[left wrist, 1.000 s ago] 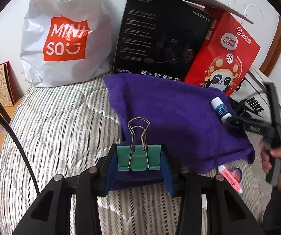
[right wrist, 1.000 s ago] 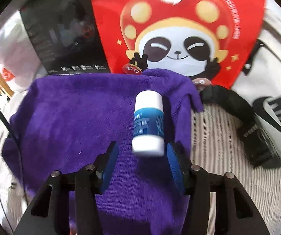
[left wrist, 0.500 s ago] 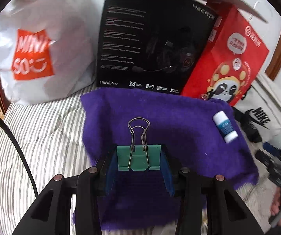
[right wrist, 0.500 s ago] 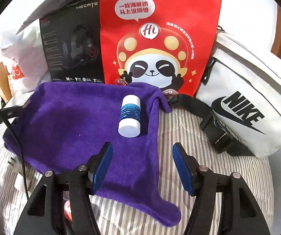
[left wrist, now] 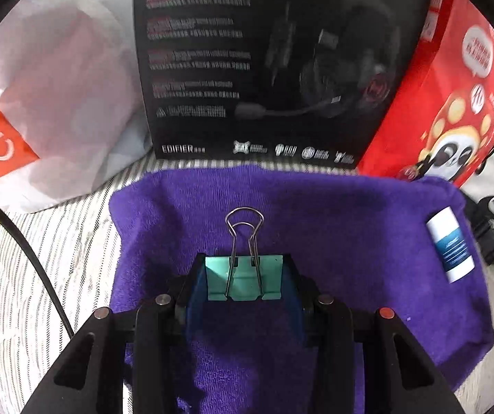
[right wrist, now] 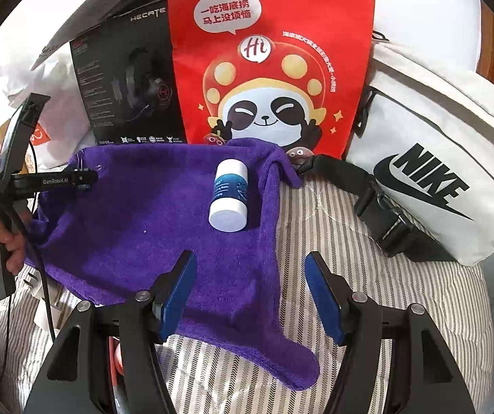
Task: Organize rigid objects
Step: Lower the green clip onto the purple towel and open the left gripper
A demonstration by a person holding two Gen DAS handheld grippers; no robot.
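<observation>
A purple towel point(left wrist: 333, 241) lies on the striped bed; it also shows in the right wrist view point(right wrist: 136, 214). My left gripper point(left wrist: 243, 279) is shut on a green binder clip point(left wrist: 243, 277) and holds it over the towel's middle. A white and blue glue stick point(right wrist: 229, 195) lies on the towel's right part; in the left wrist view it point(left wrist: 448, 243) is at the far right. My right gripper point(right wrist: 250, 289) is open and empty, pulled back near the towel's front edge, short of the glue stick. The left gripper point(right wrist: 84, 177) shows at the left of the right wrist view.
A black headset box point(left wrist: 264, 62), a red panda bag point(right wrist: 271, 58), a white Miniso bag point(left wrist: 57, 103) and a white Nike bag point(right wrist: 443, 165) stand along the back. A pink and white object point(right wrist: 117, 355) lies by the right gripper's left finger. Striped bedding point(right wrist: 402, 293) surrounds the towel.
My left gripper moved forward with the clip, from the towel's front edge to over its middle. My right gripper let go of the glue stick, opened and drew back.
</observation>
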